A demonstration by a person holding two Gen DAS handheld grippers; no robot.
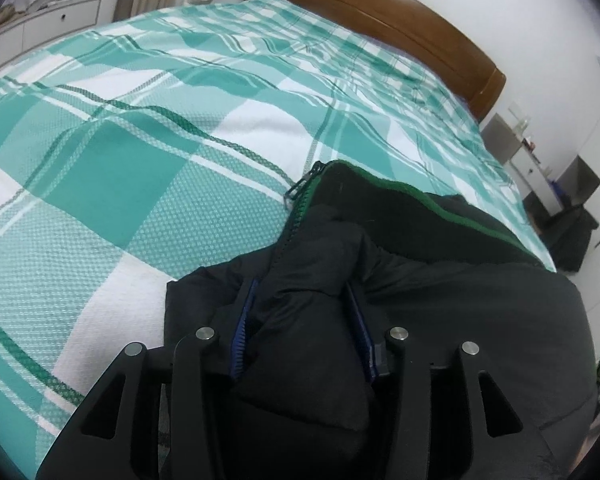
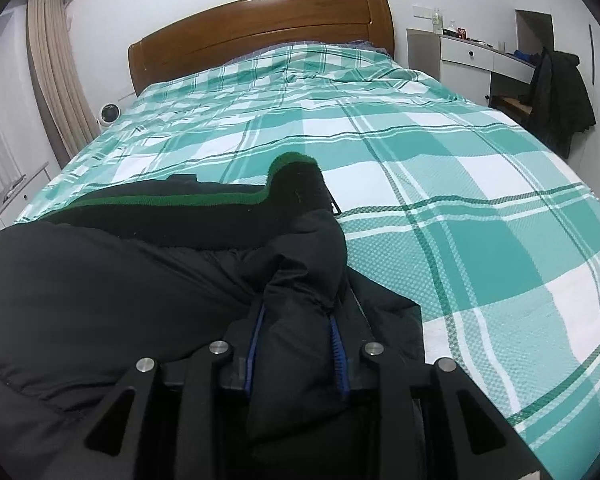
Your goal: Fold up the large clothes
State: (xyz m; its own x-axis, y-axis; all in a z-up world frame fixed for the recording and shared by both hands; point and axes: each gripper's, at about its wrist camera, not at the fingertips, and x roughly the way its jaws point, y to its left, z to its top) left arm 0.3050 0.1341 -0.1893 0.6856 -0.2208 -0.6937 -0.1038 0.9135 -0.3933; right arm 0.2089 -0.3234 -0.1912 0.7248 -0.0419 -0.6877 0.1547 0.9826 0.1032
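Observation:
A black padded jacket [image 1: 440, 300] with a green-edged collar [image 1: 400, 190] and a zipper [image 1: 300, 196] lies on the bed. My left gripper [image 1: 302, 304] is shut on a thick fold of the jacket near the zipper side. In the right wrist view the same jacket [image 2: 100, 280] spreads to the left, its green collar [image 2: 296, 168] ahead. My right gripper [image 2: 296, 320] is shut on a bunched fold of the jacket. Fabric fills the space between both pairs of blue pads, hiding the fingertips.
The bed has a teal and white plaid cover [image 1: 140, 140] and a wooden headboard [image 2: 260, 28]. A white desk [image 2: 472, 56] with a dark coat [image 2: 560, 92] on a chair stands at the right. A curtain [image 2: 56, 72] and a small fan [image 2: 109, 114] are at the left.

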